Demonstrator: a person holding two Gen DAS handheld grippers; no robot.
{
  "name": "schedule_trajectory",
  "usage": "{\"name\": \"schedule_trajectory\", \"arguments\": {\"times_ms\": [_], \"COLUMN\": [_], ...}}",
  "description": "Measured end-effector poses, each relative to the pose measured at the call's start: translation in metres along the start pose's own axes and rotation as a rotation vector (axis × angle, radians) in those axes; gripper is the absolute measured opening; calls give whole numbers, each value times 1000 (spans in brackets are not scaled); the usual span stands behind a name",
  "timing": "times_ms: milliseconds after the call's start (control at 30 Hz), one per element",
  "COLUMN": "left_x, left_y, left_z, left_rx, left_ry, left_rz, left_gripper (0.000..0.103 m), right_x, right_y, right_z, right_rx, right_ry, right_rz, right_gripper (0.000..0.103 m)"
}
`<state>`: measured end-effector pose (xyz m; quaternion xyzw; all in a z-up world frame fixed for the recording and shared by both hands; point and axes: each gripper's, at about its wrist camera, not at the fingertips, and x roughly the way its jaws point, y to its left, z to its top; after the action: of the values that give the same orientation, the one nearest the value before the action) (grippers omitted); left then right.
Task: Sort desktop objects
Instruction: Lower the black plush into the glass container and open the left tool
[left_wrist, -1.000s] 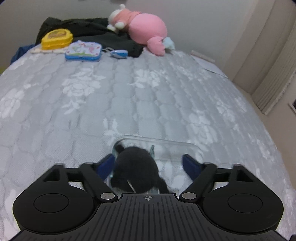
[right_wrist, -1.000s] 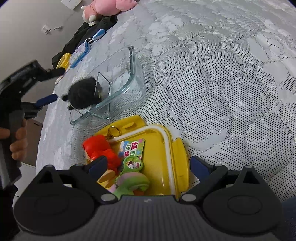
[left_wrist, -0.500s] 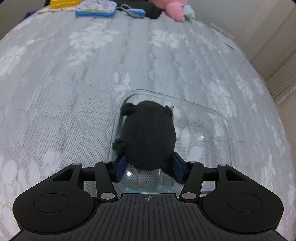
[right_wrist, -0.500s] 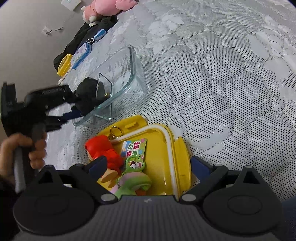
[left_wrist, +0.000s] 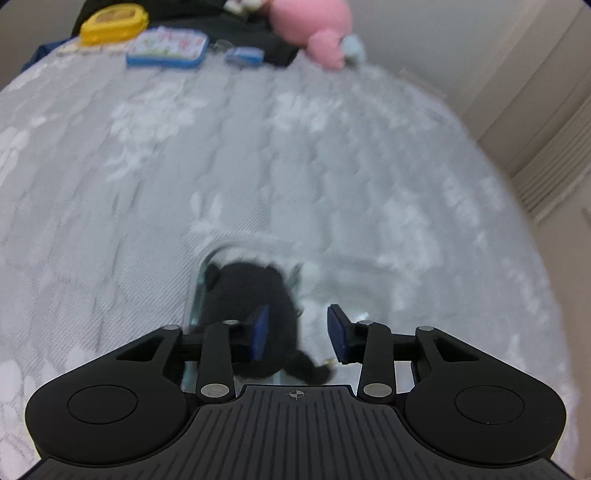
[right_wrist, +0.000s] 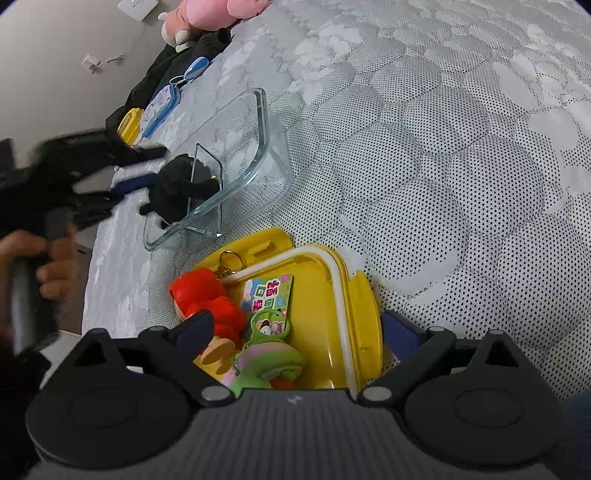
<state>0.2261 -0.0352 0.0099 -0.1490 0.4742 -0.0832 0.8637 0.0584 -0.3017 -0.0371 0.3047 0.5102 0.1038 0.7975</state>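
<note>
A black plush toy (left_wrist: 255, 314) lies in the near end of a clear glass container (right_wrist: 255, 155); it also shows in the right wrist view (right_wrist: 177, 188). My left gripper (left_wrist: 299, 332) is open just above the container, its left pad in front of the toy, gripping nothing. From the right wrist view it (right_wrist: 125, 173) hovers left of the container. My right gripper (right_wrist: 295, 325) is open and straddles a yellow box (right_wrist: 325, 306) holding a red figure keychain (right_wrist: 207, 299), a colourful card (right_wrist: 269, 295) and a green plush (right_wrist: 273, 358).
At the far edge of the grey quilted bed (left_wrist: 258, 147) lie a yellow lid (left_wrist: 114, 24), a blue-rimmed case (left_wrist: 166, 48), a small blue item (left_wrist: 243, 55), dark cloth and a pink plush (left_wrist: 314, 26). A wall and curtain stand to the right.
My left gripper has let go of the black plush, opened and pulled back and up, leaving the toy in the glass container. The right gripper has stayed over the yellow box.
</note>
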Motion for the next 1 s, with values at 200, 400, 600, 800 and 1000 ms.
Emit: {"name": "schedule_trajectory", "arguments": {"times_ms": [200, 400, 600, 800, 1000], "left_x": [2, -23, -53, -38, -21], "left_y": [-3, 5, 22, 2, -8], "left_z": [-12, -21, -48, -42, -28], "left_rx": [67, -2, -85, -37, -10], "left_ry": [16, -71, -134, -7, 46], "left_rz": [33, -35, -73, -132, -110], "left_gripper": [32, 36, 48, 48, 47], "right_x": [1, -1, -5, -3, -1], "right_y": [-1, -1, 2, 5, 2], "right_z": [1, 1, -3, -3, -1], "right_rx": [7, 13, -7, -18, -4], "right_ry": [3, -7, -60, -101, -96], "right_rz": [10, 15, 9, -30, -18], "right_gripper": [98, 98, 94, 88, 89]}}
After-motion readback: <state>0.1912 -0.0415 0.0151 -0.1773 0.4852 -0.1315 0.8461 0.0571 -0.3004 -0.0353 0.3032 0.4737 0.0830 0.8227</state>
